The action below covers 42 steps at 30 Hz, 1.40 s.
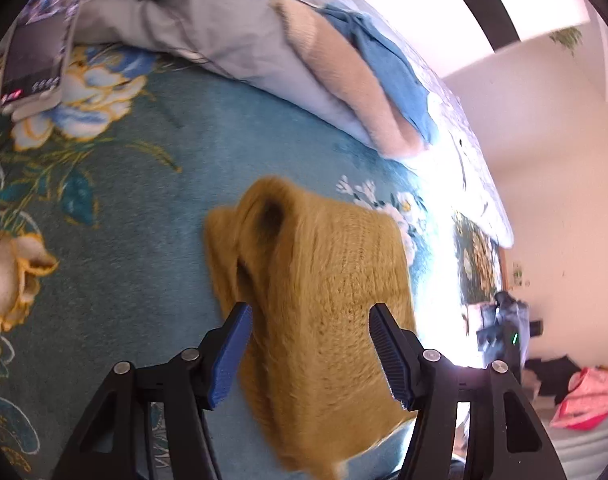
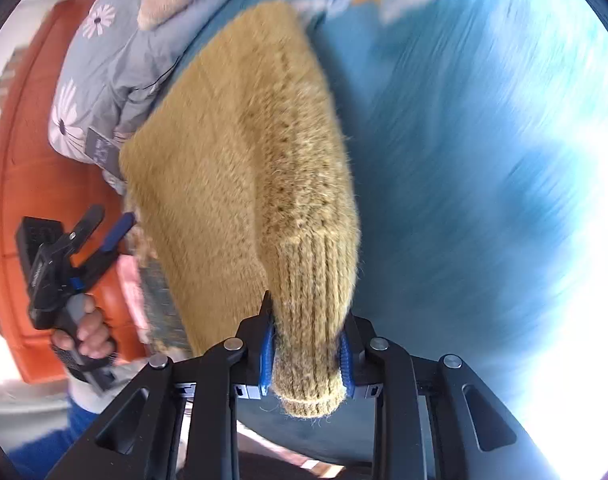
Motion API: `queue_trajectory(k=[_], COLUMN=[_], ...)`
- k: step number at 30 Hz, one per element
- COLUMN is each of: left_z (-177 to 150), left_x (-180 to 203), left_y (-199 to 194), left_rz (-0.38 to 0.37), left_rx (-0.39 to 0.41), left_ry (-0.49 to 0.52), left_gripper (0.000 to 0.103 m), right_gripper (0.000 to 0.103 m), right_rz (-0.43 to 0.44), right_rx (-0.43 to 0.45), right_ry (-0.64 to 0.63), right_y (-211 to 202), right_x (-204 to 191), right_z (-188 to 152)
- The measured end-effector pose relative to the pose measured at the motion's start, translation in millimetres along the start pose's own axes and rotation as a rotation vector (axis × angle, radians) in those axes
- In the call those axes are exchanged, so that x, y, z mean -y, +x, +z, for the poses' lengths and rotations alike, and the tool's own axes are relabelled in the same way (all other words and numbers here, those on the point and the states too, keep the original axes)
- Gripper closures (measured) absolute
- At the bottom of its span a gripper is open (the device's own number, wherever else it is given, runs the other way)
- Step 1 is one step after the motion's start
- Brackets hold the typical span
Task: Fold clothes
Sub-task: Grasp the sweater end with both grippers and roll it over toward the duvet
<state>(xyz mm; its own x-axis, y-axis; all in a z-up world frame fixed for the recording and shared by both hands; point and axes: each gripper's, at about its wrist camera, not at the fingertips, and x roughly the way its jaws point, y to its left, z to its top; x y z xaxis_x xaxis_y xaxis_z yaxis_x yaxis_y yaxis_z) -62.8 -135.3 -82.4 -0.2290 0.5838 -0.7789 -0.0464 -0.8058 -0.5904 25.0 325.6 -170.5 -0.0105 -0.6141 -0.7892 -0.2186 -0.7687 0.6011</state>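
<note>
Mustard knit sweater (image 2: 239,152) lies partly folded on the teal floral bedspread (image 1: 115,208), one sleeve cuff (image 2: 308,360) clamped in the right gripper (image 2: 306,354).

The right jaws are narrowed onto the ribbed cuff, which sits deep between the blue pads with its end poking out toward the camera. The left gripper (image 1: 310,350) stands wide with nothing gripped; the sweater's body lies under and between its fingers, apparently untouched. Risk as I judge it: with only one cuff held, lifting the sleeve could drag the loose body and undo the fold, or the fuzzy knit could stretch or slip from the pads.
</note>
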Motion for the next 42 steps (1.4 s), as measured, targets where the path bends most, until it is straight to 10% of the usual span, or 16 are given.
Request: queue_trajectory(k=[13, 20, 29, 42], left_z=[38, 51, 54, 35], left_x=[85, 86, 59, 54], left_y=[82, 123, 156, 156], left_rz=[0.079, 0.104, 0.059, 0.000], left_rx=[-0.102, -0.218, -0.334, -0.329], left_ry=[0.206, 0.301, 0.202, 0.162], left_gripper=[0.038, 0.038, 0.033, 0.042], right_gripper=[0.069, 0.045, 0.036, 0.035], right_rz=[-0.132, -0.013, 0.206, 0.227], right_rx=[0.073, 0.389, 0.479, 0.478], right_ry=[-0.051, 0.075, 0.257, 0.248], right_y=[-53, -73, -58, -34], right_x=[46, 67, 109, 95], right_z=[46, -9, -34, 2])
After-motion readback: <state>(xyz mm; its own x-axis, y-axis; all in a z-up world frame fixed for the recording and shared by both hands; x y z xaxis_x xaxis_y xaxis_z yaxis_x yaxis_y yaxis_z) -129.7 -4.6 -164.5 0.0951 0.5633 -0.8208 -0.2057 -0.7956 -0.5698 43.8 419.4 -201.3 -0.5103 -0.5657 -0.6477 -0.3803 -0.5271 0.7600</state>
